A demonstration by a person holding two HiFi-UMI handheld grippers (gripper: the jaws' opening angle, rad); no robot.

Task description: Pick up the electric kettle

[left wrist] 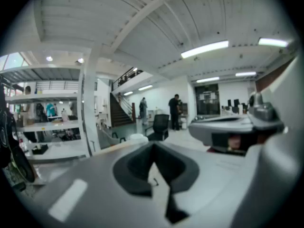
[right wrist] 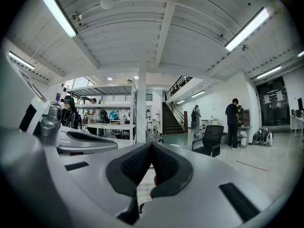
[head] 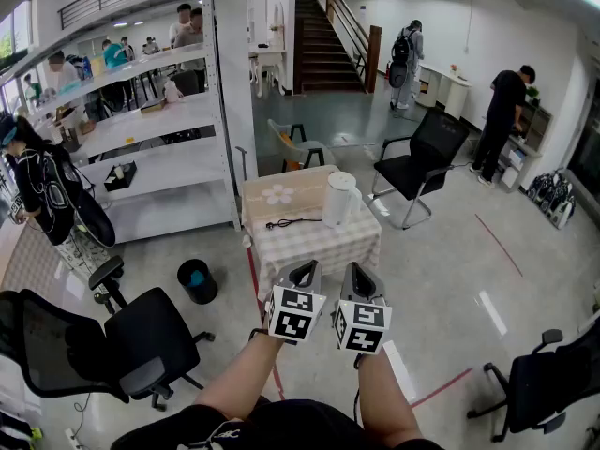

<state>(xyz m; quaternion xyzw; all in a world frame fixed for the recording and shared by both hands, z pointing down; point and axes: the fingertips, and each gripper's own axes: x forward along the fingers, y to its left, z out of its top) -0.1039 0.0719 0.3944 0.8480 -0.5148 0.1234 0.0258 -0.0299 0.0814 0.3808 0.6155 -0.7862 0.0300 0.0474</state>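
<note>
The white electric kettle (head: 339, 198) stands upright on the right part of a small table (head: 319, 244) covered with a checked cloth. A black cord (head: 281, 223) lies on the cloth to its left. My left gripper (head: 305, 268) and right gripper (head: 359, 270) hang side by side in front of the table, short of its near edge, well apart from the kettle. Both point toward the table. In the left gripper view the jaws meet at the tip (left wrist: 153, 148) with nothing held, and the kettle's top (left wrist: 138, 137) peeks over them. The right gripper (right wrist: 152, 151) is likewise shut and empty.
A black office chair (head: 422, 157) stands right of the table. Another black chair (head: 141, 345) and a black bin (head: 197, 279) are at the left. White shelving (head: 159, 148) and a pillar (head: 225, 92) stand behind the table on the left. People stand in the background.
</note>
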